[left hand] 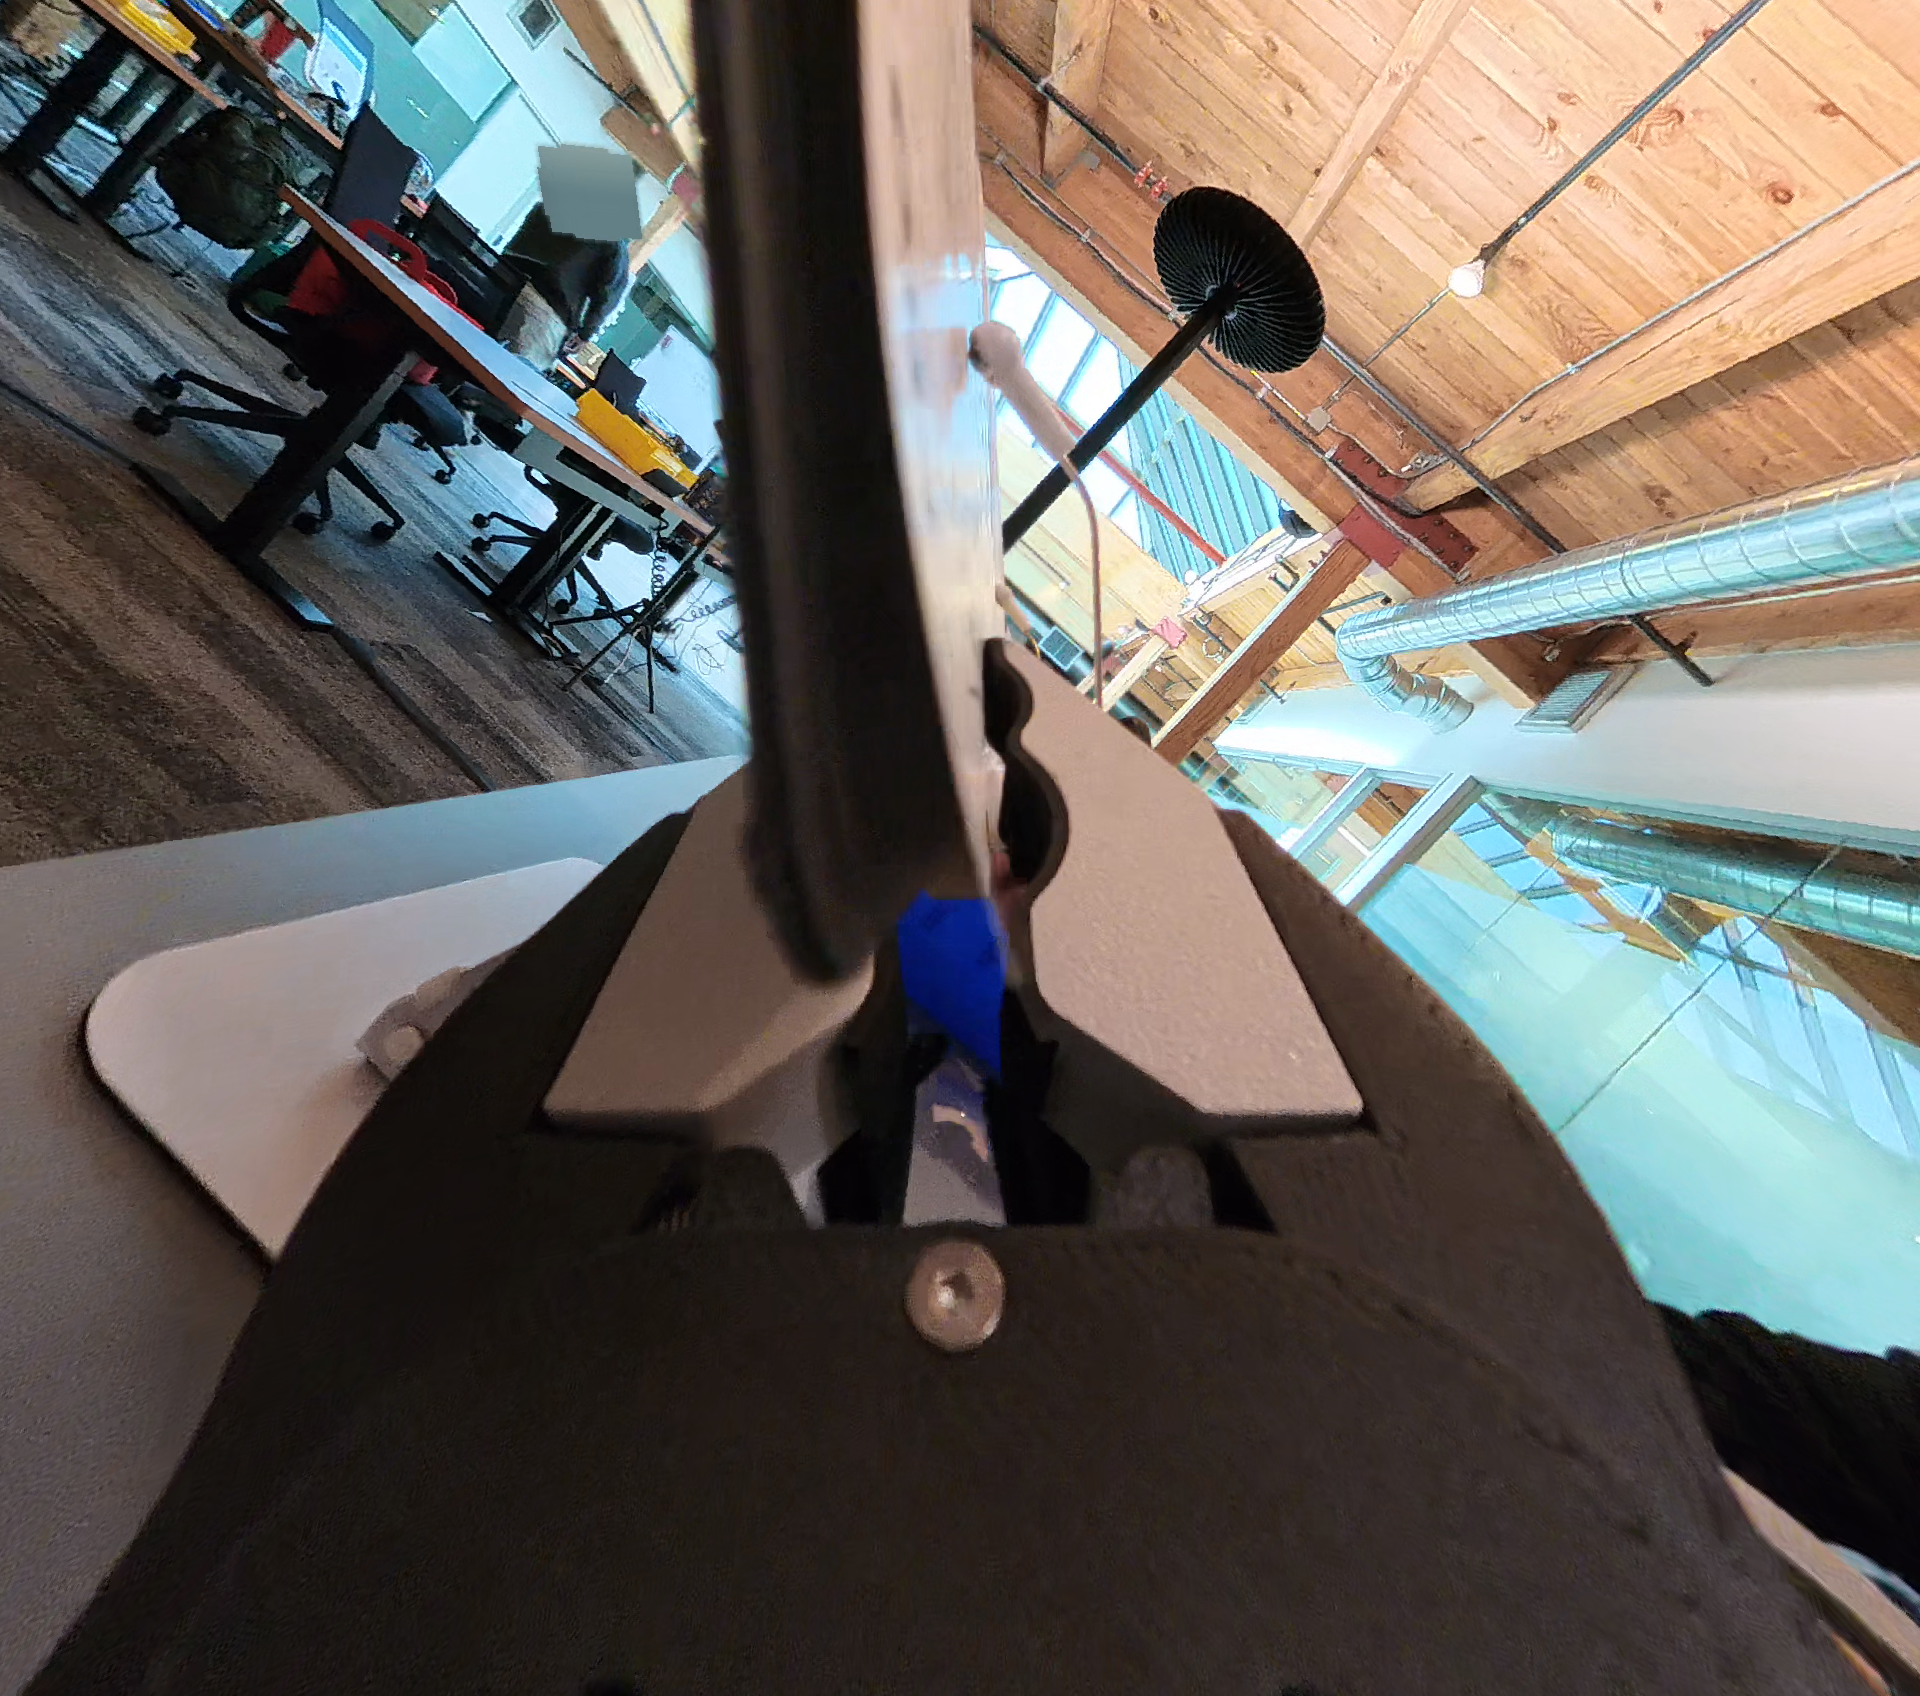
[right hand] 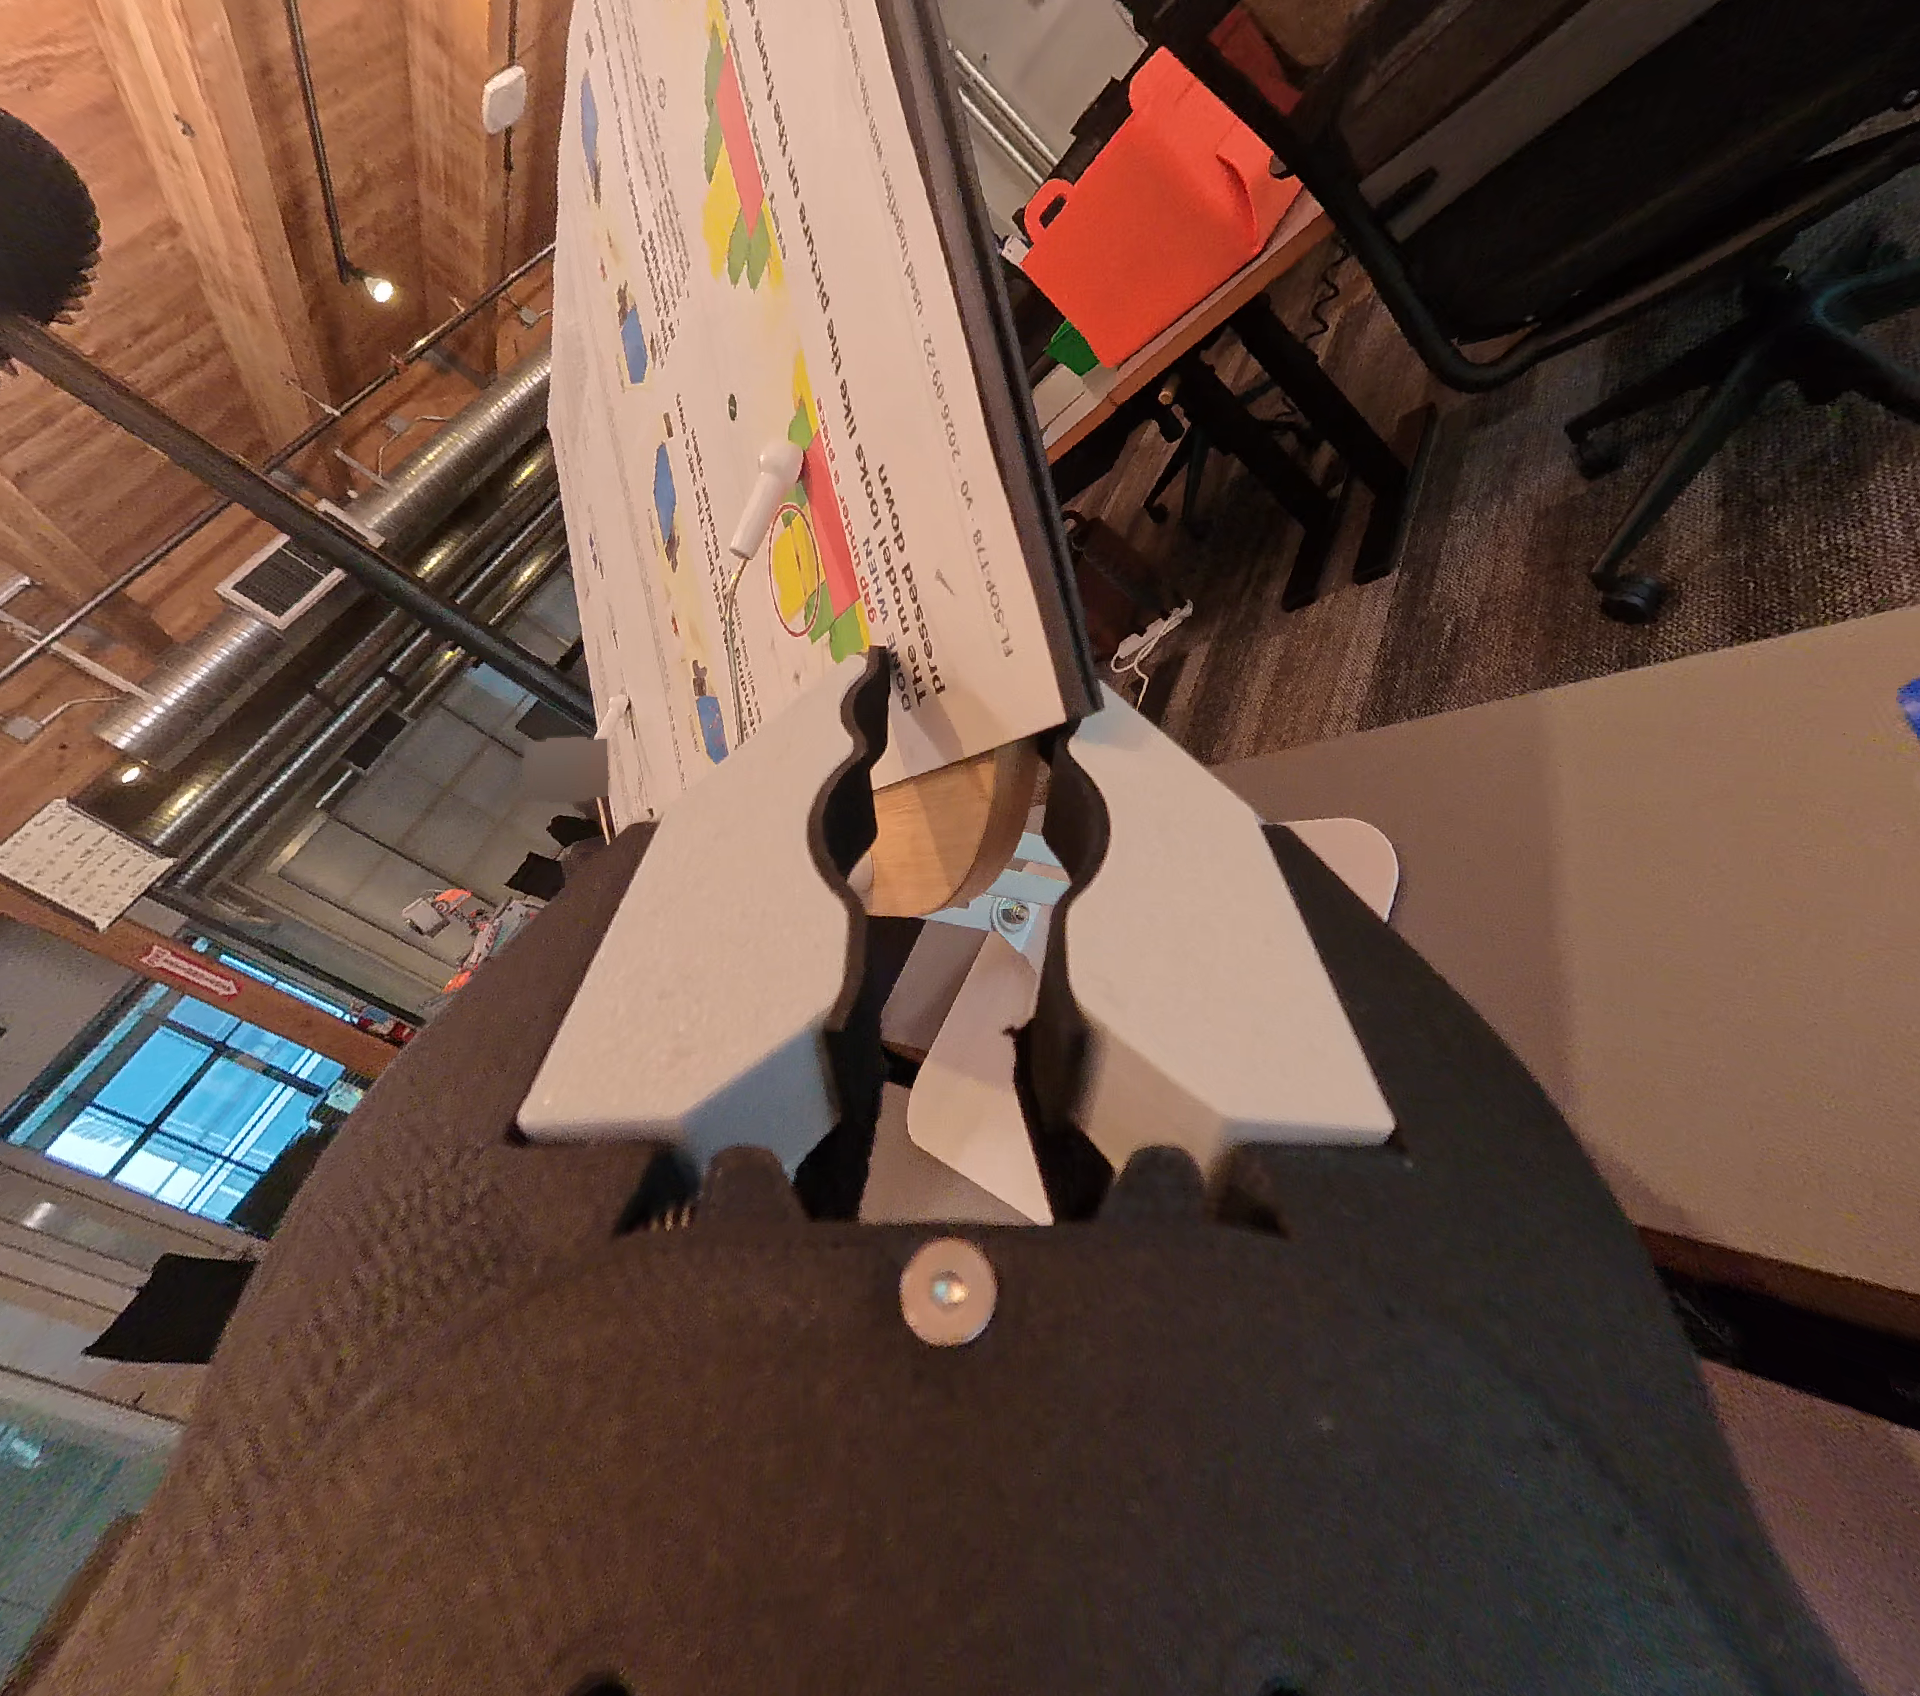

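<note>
A flat board with a white printed face and a black back stands on edge between both grippers. In the left wrist view my left gripper point(left hand: 935, 825) is shut on the board point(left hand: 831, 399), which rises straight up from the jaws; a blue piece point(left hand: 951, 981) sits low between the fingers. In the right wrist view my right gripper point(right hand: 971, 711) is shut on the board's lower corner point(right hand: 790, 296), one finger on the printed face, the other on the black back. A round wooden disc point(right hand: 940, 846) and a white metal bracket point(right hand: 997, 950) lie just behind the jaws.
A grey table point(right hand: 1558, 919) lies under the grippers, with a white rounded plate point(left hand: 239, 1054) on it. Desks, office chairs point(left hand: 343, 358) and a seated person stand beyond on the carpet. An orange container point(right hand: 1143, 212) sits on a side table. A black pole lamp point(left hand: 1236, 285) rises behind the board. Some 25 cm of space lies between my two pairs of fingers.
</note>
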